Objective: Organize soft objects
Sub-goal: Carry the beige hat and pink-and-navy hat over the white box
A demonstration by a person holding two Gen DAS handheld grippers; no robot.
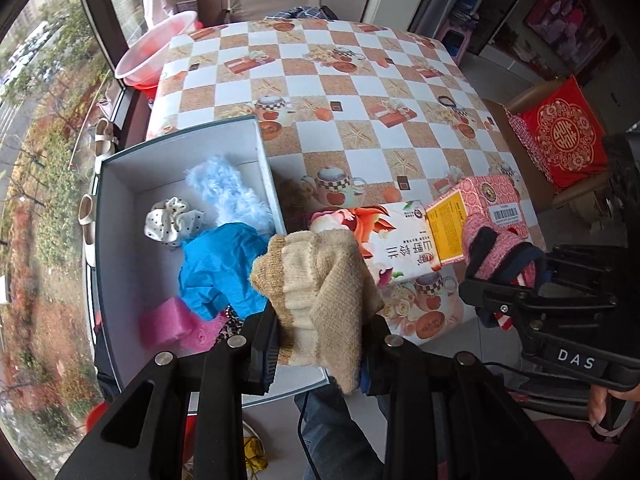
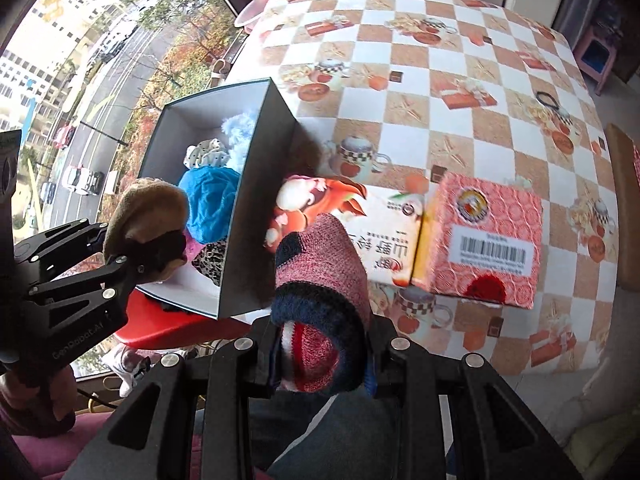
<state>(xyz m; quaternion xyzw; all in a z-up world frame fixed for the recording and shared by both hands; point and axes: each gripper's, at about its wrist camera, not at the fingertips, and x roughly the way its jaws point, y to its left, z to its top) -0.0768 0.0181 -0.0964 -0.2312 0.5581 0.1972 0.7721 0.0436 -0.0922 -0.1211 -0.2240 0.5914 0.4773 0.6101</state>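
Observation:
My left gripper [image 1: 318,336] is shut on a beige knitted sock [image 1: 320,280], held above the near right corner of the open dark box [image 1: 264,152]. The same sock [image 2: 146,216] and left gripper [image 2: 132,256] show in the right wrist view. The box [image 2: 256,200] holds a blue cloth [image 1: 220,268], a fluffy light-blue piece [image 1: 228,192], a dotted white scrunchie [image 1: 172,222] and a pink item [image 1: 168,320]. My right gripper [image 2: 320,360] is shut on a pink and navy knitted sock [image 2: 320,280], just right of the box; it also shows in the left wrist view [image 1: 496,256].
Two cartons lie on the checkered table [image 1: 360,60]: a flowered one [image 1: 400,240] and a pink one [image 2: 488,236]. A black hair tie [image 1: 448,101] lies at the far right. A pink basin [image 1: 156,52] and a red cushion [image 1: 564,132] stand off the table.

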